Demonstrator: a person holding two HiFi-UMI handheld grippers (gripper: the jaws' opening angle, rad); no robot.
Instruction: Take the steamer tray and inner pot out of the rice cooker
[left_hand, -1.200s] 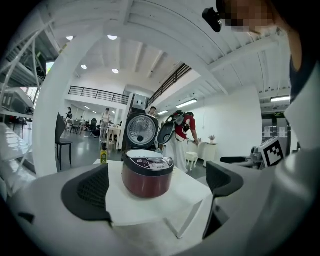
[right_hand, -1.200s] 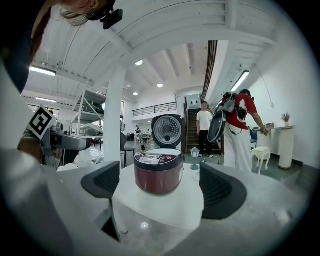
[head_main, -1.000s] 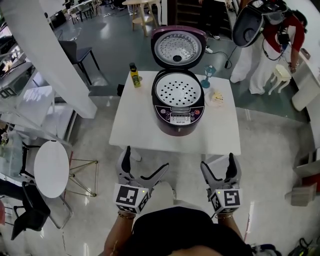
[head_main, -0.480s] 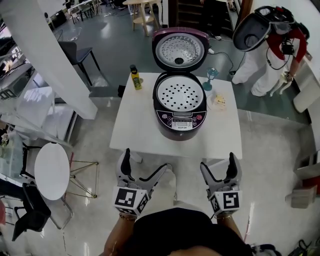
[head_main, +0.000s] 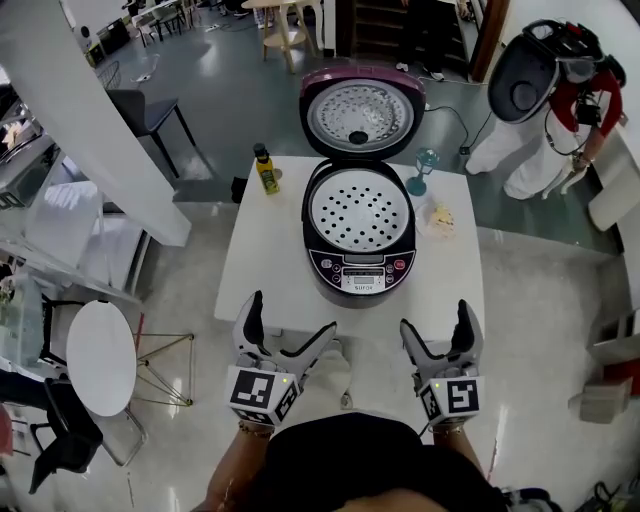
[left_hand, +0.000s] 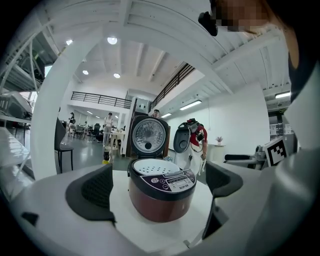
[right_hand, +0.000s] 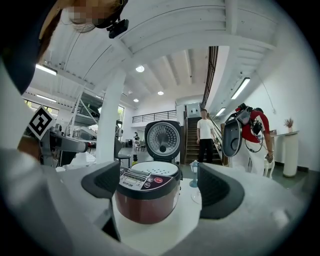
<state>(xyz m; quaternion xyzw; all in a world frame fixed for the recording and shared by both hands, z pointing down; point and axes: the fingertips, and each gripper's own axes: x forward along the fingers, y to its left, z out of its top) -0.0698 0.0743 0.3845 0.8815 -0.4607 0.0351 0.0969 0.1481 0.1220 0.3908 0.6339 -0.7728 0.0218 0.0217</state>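
1. The rice cooker (head_main: 357, 262) stands at the middle of the white worktop (head_main: 262, 262). Its lid (head_main: 360, 105) is swung up at the far side and its control panel faces near.
2. The perforated white steamer tray (head_main: 357, 210) sits in the cooker's mouth, and the inner pot beneath it is hidden.
3. The left gripper (head_main: 290, 320) hovers over the worktop's near edge, left of the cooker, with its jaws spread wide and empty.
4. The right gripper (head_main: 436, 320) hovers over the near edge on the right, also released and empty. Both grippers are clear of the cooker.
5. A yellow bottle (head_main: 266, 170) stands far left on the worktop, and a blue stemmed glass (head_main: 424, 165) stands far right.
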